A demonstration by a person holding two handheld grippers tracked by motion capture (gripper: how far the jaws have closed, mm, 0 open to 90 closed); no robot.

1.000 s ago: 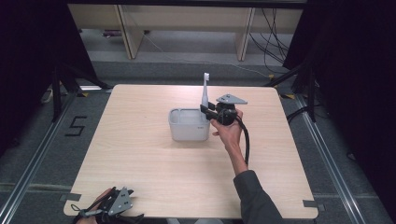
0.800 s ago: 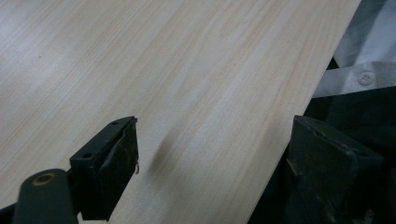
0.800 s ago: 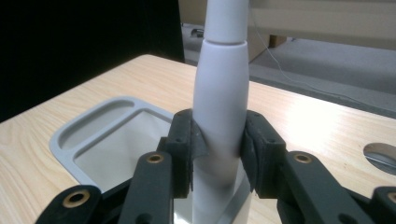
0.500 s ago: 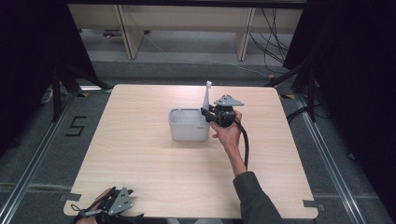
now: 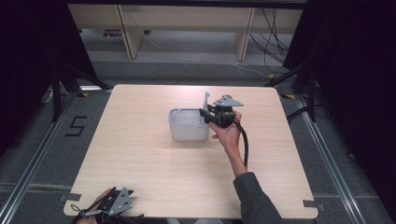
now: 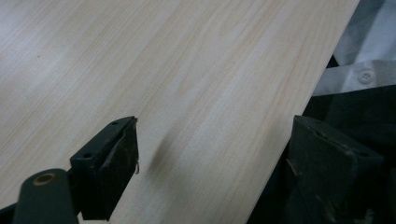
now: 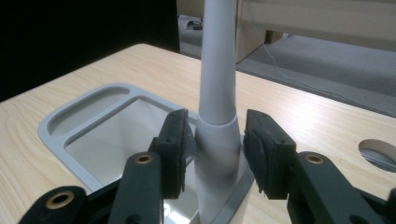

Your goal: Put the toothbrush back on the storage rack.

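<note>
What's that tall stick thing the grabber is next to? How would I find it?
Look at the middle of the wooden table for the grey box. At the box's right back corner a pale grey stick stands upright, between the right gripper jaws. It is the one tall, thin thing there, narrow on top and thicker at its base.

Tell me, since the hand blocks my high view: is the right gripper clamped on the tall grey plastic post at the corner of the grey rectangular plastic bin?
Observer: No. The right gripper has just been opening its jaws; the pads flank the tall grey plastic post with slim gaps on both sides.
Operator: And the left gripper's jaws?
Observer: The left gripper is wide open over the light wooden table, with nothing between its jaws.
</note>
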